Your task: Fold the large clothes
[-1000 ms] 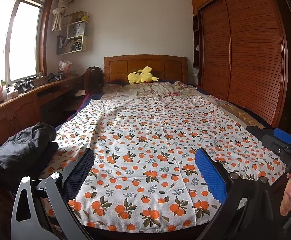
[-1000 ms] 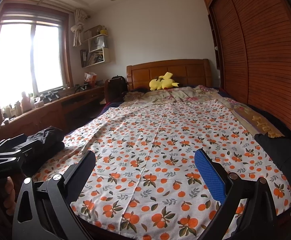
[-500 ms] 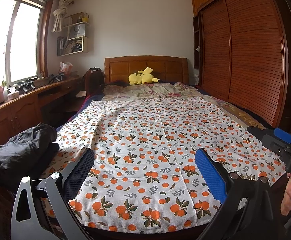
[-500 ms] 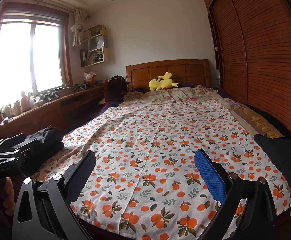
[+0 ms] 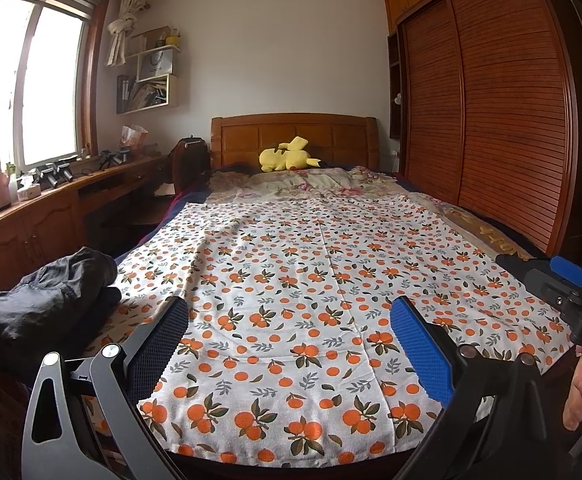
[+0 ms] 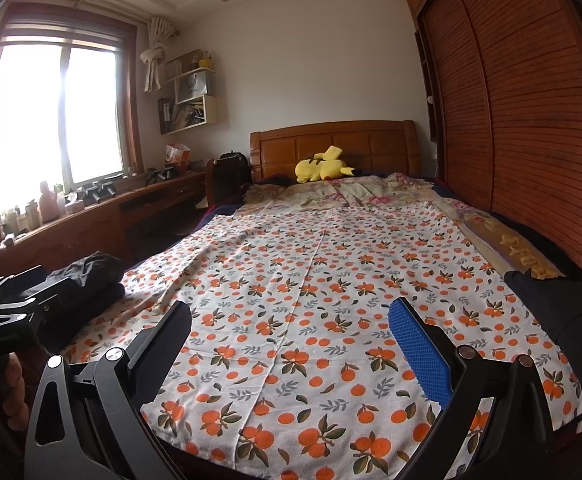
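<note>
My left gripper (image 5: 287,324) and right gripper (image 6: 291,328), jaws released, hover over the orange-print cloth (image 5: 311,280) spread on the bed (image 5: 295,136).

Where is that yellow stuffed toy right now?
In both wrist views the yellow plush toy lies at the far end of the bed, against the wooden headboard, beyond the orange-print white cloth spread over the mattress.

left claw (image 5: 289,344): black angular linkage arms, silver round screws, one finger with a blue textured pad, the other a dark mesh pad. right claw (image 6: 291,344) same build, blue pad, black finger. its body has a blue top piece and white "das" lettering.
</note>
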`<state>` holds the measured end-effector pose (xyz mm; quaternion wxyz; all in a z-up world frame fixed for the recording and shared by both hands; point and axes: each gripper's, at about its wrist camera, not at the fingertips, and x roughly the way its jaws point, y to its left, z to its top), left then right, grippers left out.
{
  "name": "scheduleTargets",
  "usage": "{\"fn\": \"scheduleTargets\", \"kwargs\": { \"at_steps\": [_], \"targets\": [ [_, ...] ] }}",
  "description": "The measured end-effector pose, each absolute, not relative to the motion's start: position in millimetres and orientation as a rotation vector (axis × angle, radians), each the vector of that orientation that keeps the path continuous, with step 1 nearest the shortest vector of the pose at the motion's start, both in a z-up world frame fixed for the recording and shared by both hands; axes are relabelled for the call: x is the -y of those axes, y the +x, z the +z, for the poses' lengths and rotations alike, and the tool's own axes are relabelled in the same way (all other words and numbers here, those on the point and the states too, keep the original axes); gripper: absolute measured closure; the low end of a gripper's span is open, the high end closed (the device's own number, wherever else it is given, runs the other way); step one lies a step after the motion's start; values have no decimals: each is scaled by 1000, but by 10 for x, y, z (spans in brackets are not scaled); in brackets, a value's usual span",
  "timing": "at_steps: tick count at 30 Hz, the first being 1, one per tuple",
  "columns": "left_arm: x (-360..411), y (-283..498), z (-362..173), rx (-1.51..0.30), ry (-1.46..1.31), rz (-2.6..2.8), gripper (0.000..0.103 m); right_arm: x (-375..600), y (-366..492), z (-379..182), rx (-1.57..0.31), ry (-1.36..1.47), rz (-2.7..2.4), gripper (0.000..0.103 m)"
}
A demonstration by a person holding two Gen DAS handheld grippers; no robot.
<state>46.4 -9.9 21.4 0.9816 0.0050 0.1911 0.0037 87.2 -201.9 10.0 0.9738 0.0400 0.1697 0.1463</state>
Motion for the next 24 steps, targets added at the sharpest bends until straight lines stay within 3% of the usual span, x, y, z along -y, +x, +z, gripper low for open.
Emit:
{"fn": "scheduleTargets", "kwargs": {
  "at_steps": [24],
  "targets": [
    [73,465,221,-385,13,14,2,2071,884,115,-339,75,285,7]
  ]
}}
